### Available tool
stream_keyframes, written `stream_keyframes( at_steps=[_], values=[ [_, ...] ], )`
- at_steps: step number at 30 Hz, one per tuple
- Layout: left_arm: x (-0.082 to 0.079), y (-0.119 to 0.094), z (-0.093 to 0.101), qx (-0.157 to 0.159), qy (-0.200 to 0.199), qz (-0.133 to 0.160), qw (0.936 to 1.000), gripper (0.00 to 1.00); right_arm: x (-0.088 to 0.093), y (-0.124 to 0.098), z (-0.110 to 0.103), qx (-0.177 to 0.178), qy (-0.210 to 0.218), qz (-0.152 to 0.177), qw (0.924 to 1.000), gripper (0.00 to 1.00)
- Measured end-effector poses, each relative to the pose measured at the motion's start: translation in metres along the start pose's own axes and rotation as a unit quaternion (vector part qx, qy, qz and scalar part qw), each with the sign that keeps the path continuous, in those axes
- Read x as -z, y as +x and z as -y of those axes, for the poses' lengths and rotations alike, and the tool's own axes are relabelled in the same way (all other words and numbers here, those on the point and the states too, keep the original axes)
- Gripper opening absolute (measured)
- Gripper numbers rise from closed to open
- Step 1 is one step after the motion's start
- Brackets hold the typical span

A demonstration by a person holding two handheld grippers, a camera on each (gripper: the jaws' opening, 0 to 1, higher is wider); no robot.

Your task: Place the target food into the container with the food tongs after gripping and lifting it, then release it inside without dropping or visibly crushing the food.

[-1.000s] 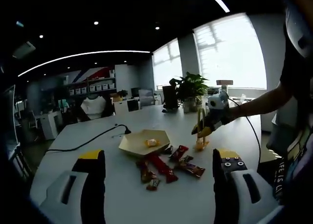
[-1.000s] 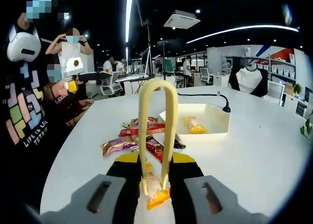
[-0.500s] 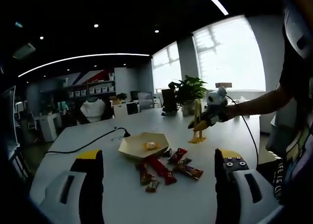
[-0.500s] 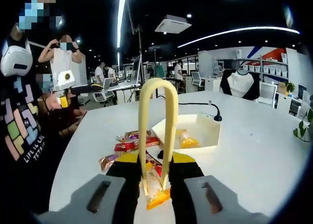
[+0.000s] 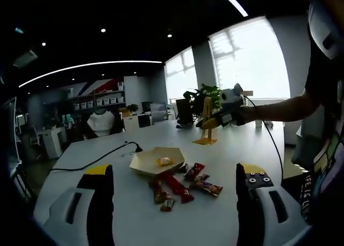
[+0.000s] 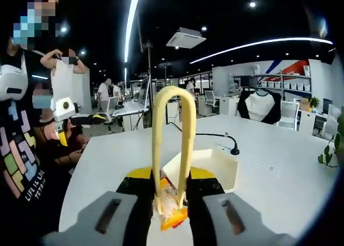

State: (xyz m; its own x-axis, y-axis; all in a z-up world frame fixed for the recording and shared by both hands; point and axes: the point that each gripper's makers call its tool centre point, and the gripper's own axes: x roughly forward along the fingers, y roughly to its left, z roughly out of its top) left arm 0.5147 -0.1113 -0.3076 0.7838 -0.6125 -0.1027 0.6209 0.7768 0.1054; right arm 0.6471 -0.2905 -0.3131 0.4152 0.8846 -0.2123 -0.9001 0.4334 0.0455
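Lifted higher since a second ago, the right gripper (image 5: 217, 118) now hangs well above the worktop (image 5: 226, 149), clenched on the yellow food tongs (image 6: 172, 144), whose tips pinch an orange-wrapped snack (image 6: 172, 216). In the right gripper view the white container (image 6: 215, 165) lies straight ahead and below the tongs, its open side up, another yellow snack (image 5: 164, 161) already inside. Loose wrapped bars (image 5: 180, 186) lie just beside the container. The left gripper (image 5: 174, 203) hangs released, farther from the container, so the right one seems set to carry forward and down.
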Motion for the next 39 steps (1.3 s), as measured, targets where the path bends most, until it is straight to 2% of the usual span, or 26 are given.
stream_keyframes(
  at_steps=[5, 8, 13, 15, 17, 20, 23, 30, 35, 39],
  values=[
    [0.000, 0.000, 0.002, 0.006, -0.005, 0.001, 1.0000, 1.00, -0.010, 0.019, 0.008, -0.003, -0.001, 0.002, 1.0000, 0.18],
    [0.001, -0.002, 0.004, 0.007, -0.002, 0.001, 1.0000, 1.00, -0.007, 0.029, 0.013, 0.001, 0.000, -0.007, 1.0000, 0.18],
    [0.002, -0.003, 0.005, 0.004, 0.004, -0.001, 1.0000, 1.00, -0.003, 0.048, 0.017, 0.017, 0.041, -0.014, 0.9989, 0.18],
    [0.000, -0.002, 0.005, 0.006, 0.004, 0.001, 1.0000, 1.00, 0.001, 0.056, 0.023, 0.026, 0.027, -0.032, 0.9988, 0.18],
    [-0.003, 0.000, 0.004, 0.005, 0.004, 0.005, 1.0000, 1.00, 0.000, 0.060, 0.022, 0.029, 0.040, -0.028, 0.9984, 0.18],
    [-0.005, 0.001, 0.004, 0.005, 0.005, 0.008, 0.9999, 1.00, -0.004, 0.072, 0.015, 0.025, 0.032, -0.023, 0.9989, 0.18],
    [-0.006, 0.002, 0.001, -0.004, 0.001, 0.009, 0.9999, 1.00, -0.003, 0.082, 0.017, 0.038, 0.021, -0.029, 0.9987, 0.19],
    [-0.005, 0.000, 0.000, -0.003, 0.002, 0.007, 1.0000, 1.00, 0.004, 0.107, 0.022, 0.042, 0.030, -0.034, 0.9981, 0.18],
    [-0.005, -0.002, -0.004, -0.011, -0.001, 0.007, 0.9999, 1.00, 0.011, 0.113, 0.024, 0.042, 0.029, -0.039, 0.9979, 0.18],
    [-0.005, -0.003, -0.004, -0.011, 0.000, 0.007, 0.9999, 1.00, 0.010, 0.108, 0.019, 0.036, 0.024, -0.029, 0.9986, 0.19]
  ],
)
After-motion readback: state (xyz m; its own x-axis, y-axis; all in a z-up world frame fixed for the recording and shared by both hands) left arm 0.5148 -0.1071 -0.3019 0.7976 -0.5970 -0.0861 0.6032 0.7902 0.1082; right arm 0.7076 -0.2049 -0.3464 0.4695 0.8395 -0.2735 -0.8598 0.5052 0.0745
